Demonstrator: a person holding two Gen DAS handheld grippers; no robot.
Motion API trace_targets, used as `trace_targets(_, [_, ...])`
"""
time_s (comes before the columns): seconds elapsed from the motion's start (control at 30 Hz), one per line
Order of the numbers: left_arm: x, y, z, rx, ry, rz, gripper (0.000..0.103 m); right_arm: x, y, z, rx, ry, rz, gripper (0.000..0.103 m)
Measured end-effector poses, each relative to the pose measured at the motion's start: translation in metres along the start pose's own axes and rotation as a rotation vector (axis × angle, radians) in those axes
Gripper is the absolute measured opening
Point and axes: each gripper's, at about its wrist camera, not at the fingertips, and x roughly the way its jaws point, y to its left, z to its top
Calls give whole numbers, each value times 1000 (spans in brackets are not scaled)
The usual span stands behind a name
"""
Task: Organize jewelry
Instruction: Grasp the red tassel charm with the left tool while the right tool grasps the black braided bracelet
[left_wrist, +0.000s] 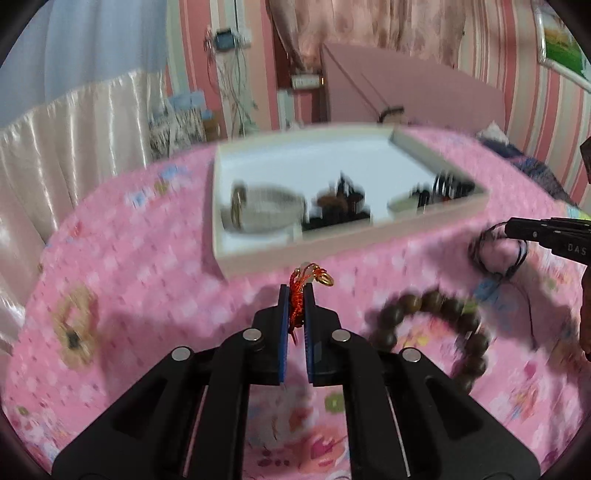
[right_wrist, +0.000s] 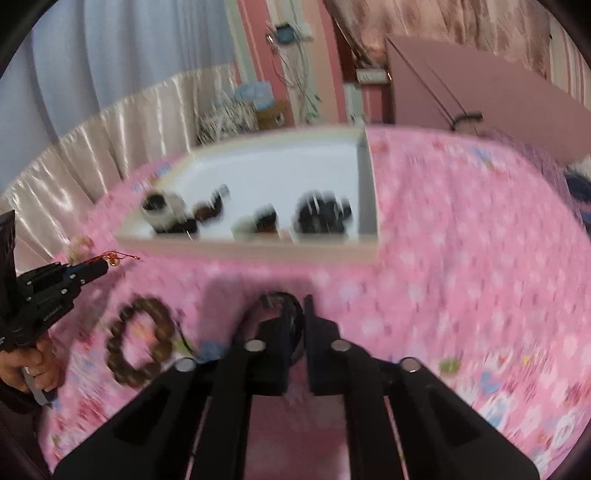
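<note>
table: a pink flowered cloth (left_wrist: 122, 258) runs under and ahead of both my grippers; the pictures are smeared, so fine detail is lost.
tray: a white shallow tray (left_wrist: 258, 254) sits straight ahead of my left gripper and ahead-left of my right one, its near wall facing me; blurred dark and pale pieces already lie along its near side, and i cannot name them.
bead bracelet: a brown bead bracelet (left_wrist: 436, 325) lies loose on the cloth between my two grippers, just right of the left one, not held.
left gripper: my left gripper (left_wrist: 296, 295) is pressed together on a red cord charm (left_wrist: 298, 299); its gold ring pokes out past the tips.
right gripper: my right gripper (right_wrist: 295, 314) is pinched on a thin black cord bracelet (right_wrist: 293, 319), whose loop hangs from the tips, seen from the left view.
step: i judge both pieces are picked and clear of the cloth, ready to carry to the tray.
next move: go forward over the near wall, find bare tray floor beside the pieces there, then ease the jaws apart low so the cords do not snag.
</note>
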Motion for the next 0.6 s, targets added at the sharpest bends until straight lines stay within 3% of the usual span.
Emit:
trace_targets(0.3, [-23, 13, 71, -37, -149, 12, 5, -24, 11, 73, -18, -168, 73, 3])
trace_targets(0.6, [6, 17, 116, -97, -189, -19, 5, -6, -4, 107, 89, -237, 170, 3])
